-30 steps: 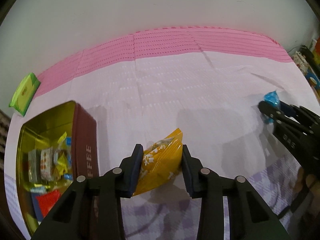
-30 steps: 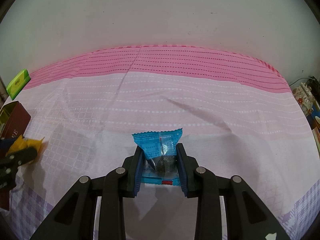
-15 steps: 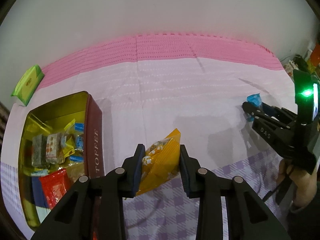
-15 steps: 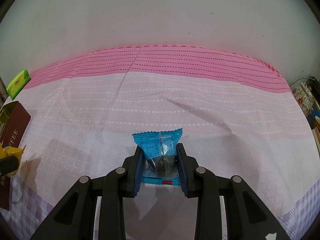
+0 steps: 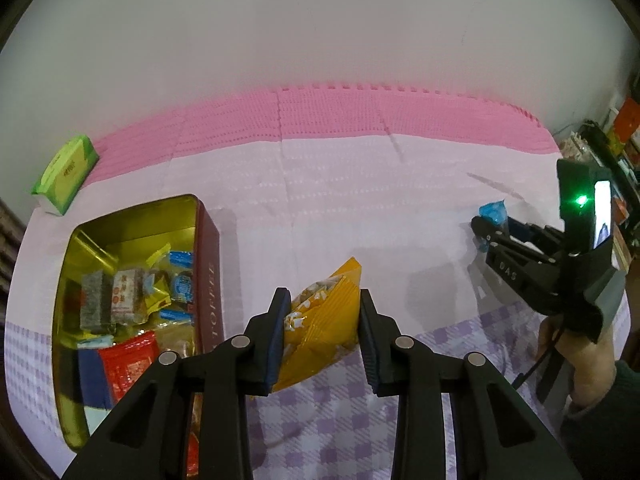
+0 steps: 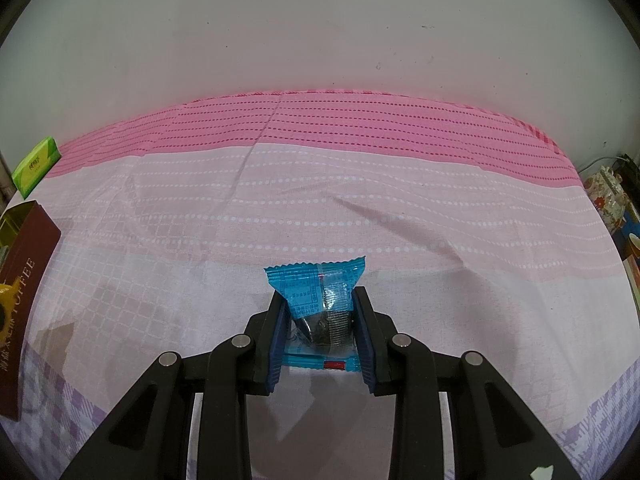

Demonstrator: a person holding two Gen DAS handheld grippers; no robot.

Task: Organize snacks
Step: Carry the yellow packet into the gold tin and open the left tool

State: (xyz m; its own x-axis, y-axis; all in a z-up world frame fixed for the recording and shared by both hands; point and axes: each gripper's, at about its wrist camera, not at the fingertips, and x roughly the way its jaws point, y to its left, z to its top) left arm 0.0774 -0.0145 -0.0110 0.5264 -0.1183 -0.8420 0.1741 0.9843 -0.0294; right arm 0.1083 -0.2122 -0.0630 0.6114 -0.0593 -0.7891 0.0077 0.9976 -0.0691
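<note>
Left tongs (image 5: 322,330) clamped on yellow snack packet (image 5: 324,322), lifted just right of open toffee tin (image 5: 206,264) (gold inside, other snacks in it). Right tongs (image 6: 318,330) gripping blue wrapped snack (image 6: 316,296) above pink tablecloth (image 6: 320,200).

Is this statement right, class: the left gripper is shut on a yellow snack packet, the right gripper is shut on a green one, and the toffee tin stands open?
One detail is wrong. The right gripper is shut on a blue snack packet, as the right wrist view shows. The left gripper does hold the yellow packet, and the toffee tin is open.
</note>
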